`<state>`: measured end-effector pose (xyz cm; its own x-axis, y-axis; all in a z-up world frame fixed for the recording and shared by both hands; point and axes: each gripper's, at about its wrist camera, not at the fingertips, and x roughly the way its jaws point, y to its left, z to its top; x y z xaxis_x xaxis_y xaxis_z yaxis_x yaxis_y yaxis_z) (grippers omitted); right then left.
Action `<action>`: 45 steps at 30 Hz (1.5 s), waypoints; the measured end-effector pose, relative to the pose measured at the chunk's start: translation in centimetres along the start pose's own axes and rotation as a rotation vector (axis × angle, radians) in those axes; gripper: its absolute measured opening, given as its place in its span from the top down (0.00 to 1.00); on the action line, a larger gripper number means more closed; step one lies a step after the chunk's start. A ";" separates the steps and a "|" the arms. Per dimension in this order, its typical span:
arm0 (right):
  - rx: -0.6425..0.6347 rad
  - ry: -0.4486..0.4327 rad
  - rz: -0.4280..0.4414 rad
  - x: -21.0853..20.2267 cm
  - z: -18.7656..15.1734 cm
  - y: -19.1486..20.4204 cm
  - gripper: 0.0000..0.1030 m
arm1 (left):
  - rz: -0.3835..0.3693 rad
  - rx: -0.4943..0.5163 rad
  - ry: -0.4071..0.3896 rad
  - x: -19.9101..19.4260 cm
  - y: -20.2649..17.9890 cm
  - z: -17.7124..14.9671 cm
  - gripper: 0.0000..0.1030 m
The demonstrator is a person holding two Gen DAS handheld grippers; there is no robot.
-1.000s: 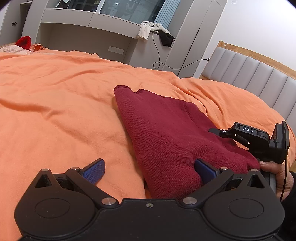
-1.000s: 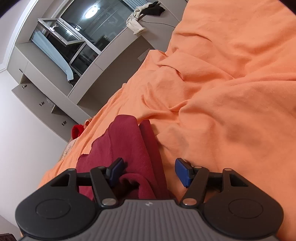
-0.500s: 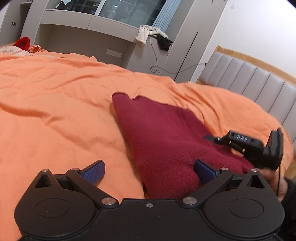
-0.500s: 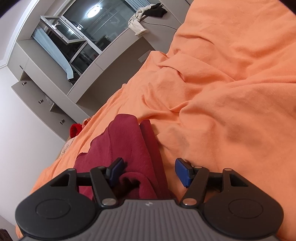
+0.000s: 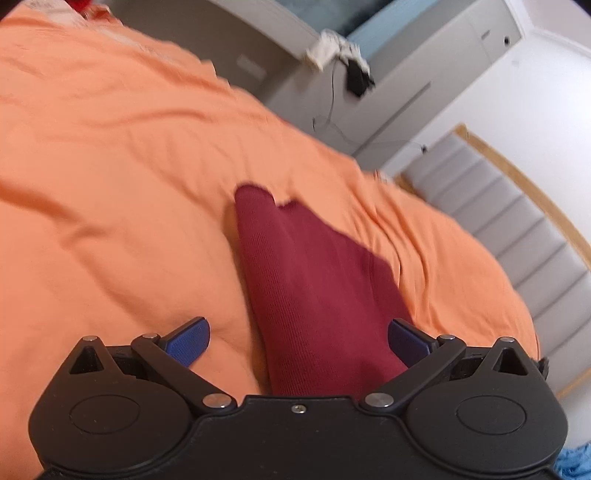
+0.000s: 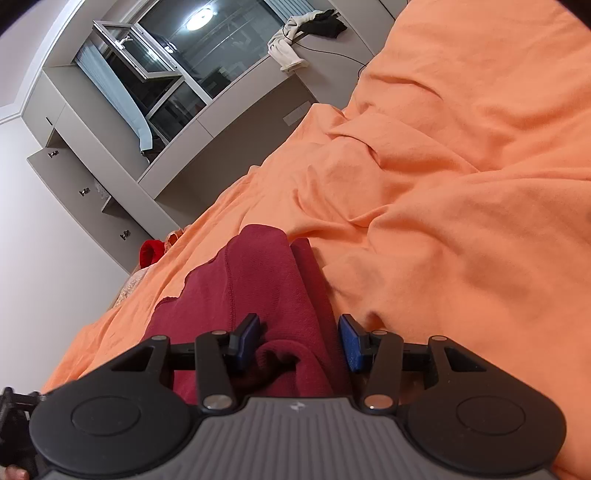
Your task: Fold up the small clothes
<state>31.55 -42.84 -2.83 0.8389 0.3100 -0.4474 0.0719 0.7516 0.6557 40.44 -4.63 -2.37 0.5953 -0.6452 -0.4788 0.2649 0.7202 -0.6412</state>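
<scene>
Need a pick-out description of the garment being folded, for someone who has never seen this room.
Start at the big bed under the orange cover. On it lies one dark red knit garment, long and narrow, between the blue pads of the right gripper, whose jaws are closing. It is the only dark red piece; the brighter red item sits at the bed's far edge.

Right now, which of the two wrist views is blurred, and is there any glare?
The left wrist view is smeared with motion blur: the dark red knit garment and orange bedcover look soft. The right wrist view is sharp, with a ceiling lamp's glare in the dark window; both bend with fisheye distortion.
</scene>
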 end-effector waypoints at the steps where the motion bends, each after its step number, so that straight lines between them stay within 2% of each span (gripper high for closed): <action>1: 0.003 0.000 0.003 0.0 0.0 -0.1 0.48 | -0.009 0.004 0.011 0.4 0.0 -0.1 0.01; 5: 0.001 -0.003 0.003 -0.1 -0.1 -0.2 0.48 | -0.016 0.069 0.050 1.9 -0.4 0.0 0.01; 10: -0.008 -0.012 0.006 -0.2 -0.4 -0.1 0.52 | 0.008 0.080 0.061 2.9 -0.3 -0.1 0.01; 13: -0.034 -0.022 0.001 -0.3 -0.6 0.5 0.58 | 0.011 0.104 0.054 3.0 -0.7 -0.3 0.08; 15: -0.060 -0.032 -0.002 -0.4 -0.7 1.0 0.62 | 0.004 0.083 0.050 2.8 -0.4 -0.5 0.24; 16: -0.072 -0.035 -0.002 -0.4 -0.7 1.2 0.66 | 0.002 0.068 0.051 2.7 -0.3 -0.5 0.29; 18: -0.076 -0.040 0.016 -0.6 -0.6 1.4 0.72 | -0.015 0.038 0.059 2.8 -0.1 -0.3 0.53; 20: -0.076 -0.050 0.036 -0.7 -0.5 1.7 0.75 | -0.011 0.030 0.056 3.0 -0.3 -0.2 0.69; 21: -0.079 -0.062 0.042 -0.8 -0.5 1.9 0.76 | 0.004 0.044 0.048 3.0 -0.7 -0.1 0.77; 23: -0.086 -0.089 0.065 -1.1 -0.3 2.5 0.77 | 0.017 0.082 0.017 2.8 -1.8 0.1 0.81; 25: -0.117 -0.117 0.083 -1.4 -0.1 3.6 0.77 | 0.027 0.160 -0.023 2.2 -3.4 0.5 0.83; 31: -0.253 -0.199 0.143 -0.9 -0.6 7.9 0.78 | 0.099 0.500 -0.197 -1.1 -8.3 0.7 0.84; 34: -0.293 -0.237 0.167 0.1 -0.8 9.8 0.78 | 0.143 0.584 -0.275 -2.4 -8.5 1.2 0.84; 37: -0.334 -0.252 0.179 1.9 -0.9 11.5 0.78 | 0.174 0.597 -0.324 -3.4 -7.4 2.2 0.83; 39: -0.387 -0.232 0.160 3.3 -1.2 12.5 0.78 | 0.193 0.581 -0.335 -3.5 -6.3 2.8 0.83; 42: -0.445 -0.159 0.097 5.6 -1.9 13.2 0.78 | 0.236 0.520 -0.293 -2.7 -4.1 3.5 0.81; 45: -0.392 -0.088 0.036 6.7 -1.8 12.4 0.77 | 0.302 0.494 -0.234 -1.3 -2.3 3.0 0.78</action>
<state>37.12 -30.39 1.19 0.8814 0.3021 -0.3631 -0.1557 0.9116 0.3805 41.34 -4.69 1.54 0.8341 -0.3620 -0.4161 0.3452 0.9311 -0.1180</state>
